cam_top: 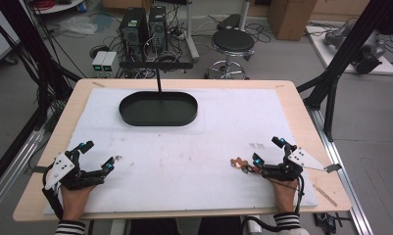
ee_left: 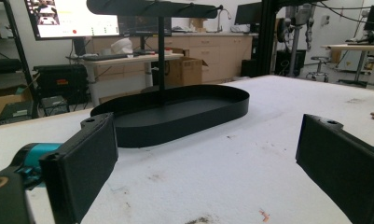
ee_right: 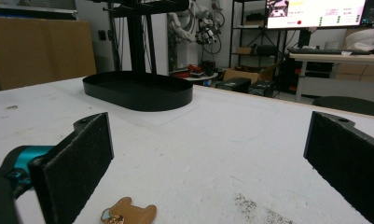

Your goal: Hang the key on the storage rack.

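A black oval tray (cam_top: 158, 108) with an upright post and crossbar (cam_top: 156, 65) stands at the back middle of the white mat; it is also seen as the oval tray (ee_left: 175, 114) and the tray (ee_right: 138, 90) in the gripper views. A small tan leather charm (cam_top: 239, 163) lies on the mat just left of my right gripper (cam_top: 268, 151), and the same charm (ee_right: 128, 212) lies low between that gripper's jaws, untouched. The right gripper (ee_right: 208, 158) is open. My left gripper (cam_top: 97, 155) rests at the near left, and the left gripper (ee_left: 205, 158) is open over bare mat.
The white mat (cam_top: 194, 147) covers most of the wooden table (cam_top: 292, 93). Beyond the table's far edge stand a black stool (cam_top: 232, 46), computer towers (cam_top: 144, 27) and cables. Black frame posts (cam_top: 348, 46) rise at both sides.
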A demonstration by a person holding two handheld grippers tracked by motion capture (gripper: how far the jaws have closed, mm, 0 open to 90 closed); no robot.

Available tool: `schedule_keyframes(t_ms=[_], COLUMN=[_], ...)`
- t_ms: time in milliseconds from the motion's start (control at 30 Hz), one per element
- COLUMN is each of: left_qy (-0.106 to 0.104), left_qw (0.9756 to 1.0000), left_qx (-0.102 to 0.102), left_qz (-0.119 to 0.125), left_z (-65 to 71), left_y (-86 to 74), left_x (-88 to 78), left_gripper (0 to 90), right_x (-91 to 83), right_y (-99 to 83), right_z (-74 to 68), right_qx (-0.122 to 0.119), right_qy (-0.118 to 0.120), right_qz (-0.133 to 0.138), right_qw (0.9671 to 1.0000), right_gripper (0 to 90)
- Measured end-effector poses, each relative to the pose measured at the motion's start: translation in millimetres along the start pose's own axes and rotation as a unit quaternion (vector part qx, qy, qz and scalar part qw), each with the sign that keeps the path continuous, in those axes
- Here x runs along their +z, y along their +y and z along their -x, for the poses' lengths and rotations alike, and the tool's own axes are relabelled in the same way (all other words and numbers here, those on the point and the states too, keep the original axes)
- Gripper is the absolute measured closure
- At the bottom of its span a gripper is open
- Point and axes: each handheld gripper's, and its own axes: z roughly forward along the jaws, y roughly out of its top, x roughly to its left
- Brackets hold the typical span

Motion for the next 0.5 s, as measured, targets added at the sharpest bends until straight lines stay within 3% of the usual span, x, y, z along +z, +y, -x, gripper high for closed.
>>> schedule_keyframes(t_ms=[500], left_qy=[0.001], left_qw=[1.0], left_qx=[0.002], left_qz=[0.002], left_z=[0.1], left_y=[0.0], left_x=[-0.7], left_gripper=[6.1], right_x=[0.3], right_y=[0.0], right_z=[-0.2], right_qx=[-0.004], right_qy=[0.001], right_qz=[0.001], right_qw=[1.0], right_gripper=[0.3])
